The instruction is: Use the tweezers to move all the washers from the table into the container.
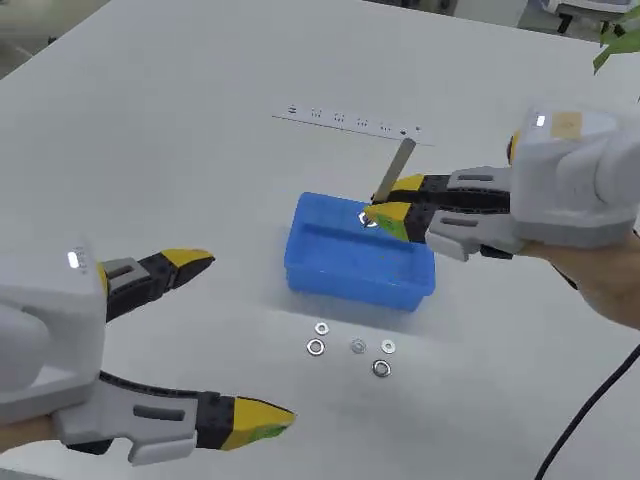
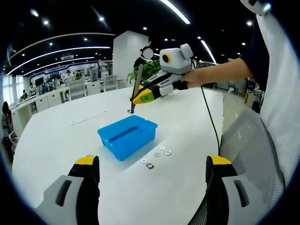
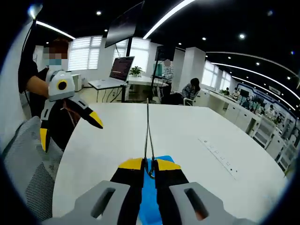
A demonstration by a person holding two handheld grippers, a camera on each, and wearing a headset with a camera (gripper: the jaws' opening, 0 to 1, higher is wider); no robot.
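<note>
Your right gripper (image 1: 388, 203) was clamped tight on the tweezers (image 1: 395, 168), jaws closed on the handle end, with no gap showing in the right gripper view. The tweezers ran down and left from the jaws, arms nearly together, tips low over the back edge of the blue container (image 1: 330, 275). One washer (image 1: 369, 220) sat right at the tips, over the container's inside. I couldn't tell whether it was pinched between the tips or just below them.

Your left gripper (image 1: 245, 337) was spread wide, nothing between the jaws, held above the table (image 1: 150, 120) to the left of the container and well apart from it.

Five washers (image 1: 358, 346) lay flat on the table in a loose cluster just in front of the container's near wall: four in a rough row and one closer to you. None touched the container.

Behind the container, a pale strip (image 1: 350, 120) with small marks lay flush on the tabletop. A dark cable (image 1: 590, 410) trailed off at the right edge, under your right hand.
</note>
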